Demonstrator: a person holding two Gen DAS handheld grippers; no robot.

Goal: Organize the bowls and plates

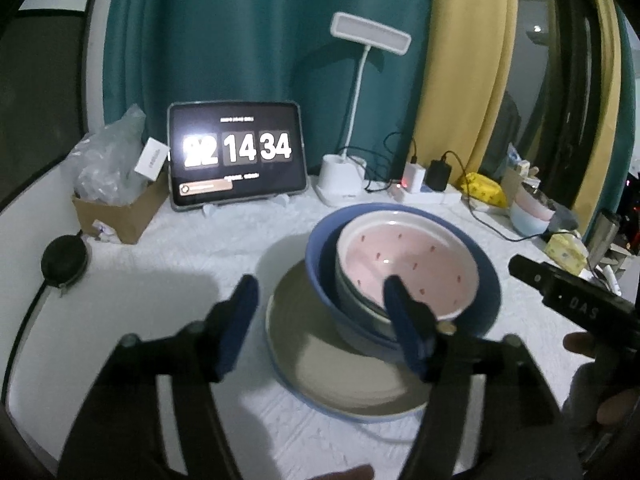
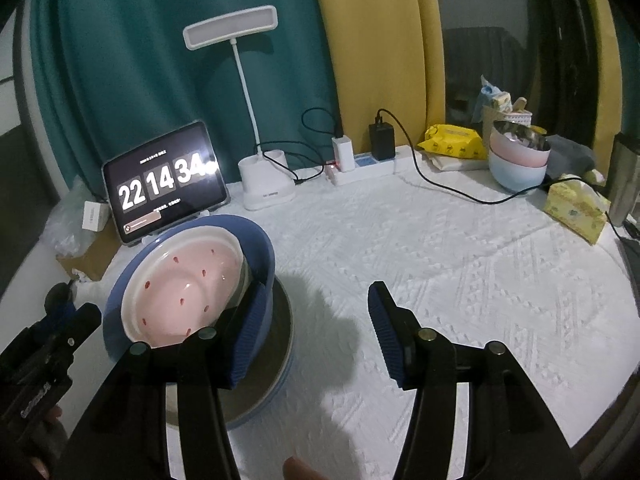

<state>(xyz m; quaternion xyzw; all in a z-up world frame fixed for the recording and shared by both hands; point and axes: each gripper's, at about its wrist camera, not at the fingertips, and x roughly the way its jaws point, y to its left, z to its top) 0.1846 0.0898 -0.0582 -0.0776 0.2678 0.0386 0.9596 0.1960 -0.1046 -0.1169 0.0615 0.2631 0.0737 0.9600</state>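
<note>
Here we are over the stack, and both tongs stand wide with nothing between the pads. Our left tongs (image 1: 320,320) straddle the near-left side of the pile, one finger just outside the plate and the other in front of the bowls' near rim; whether it touches the rim we cannot tell. Our right tongs (image 2: 316,332) hang to the stack's right, the inner finger close against the blue bowl's outer wall, the other finger over bare cloth.

The stack sits left of the worktop's (image 2: 460,264) middle, in front of the tablet (image 1: 237,155) at the back edge: a pink bowl (image 1: 412,264) nested in a pale bowl we can barely see, both inside the blue bowl (image 1: 320,256), all resting on the wide plate (image 1: 320,372). The bowls look tipped and off-centre on the plate, leaning toward its far side.

We judge the stacking done here and the release in hand. To finish well, we'd draw both tongs straight away and slightly up, so no finger catches a rim and drags the leaning bowls. If the pile wants squaring, a gentle nudge on the blue bowl's wall would serve better than another grip.
</note>
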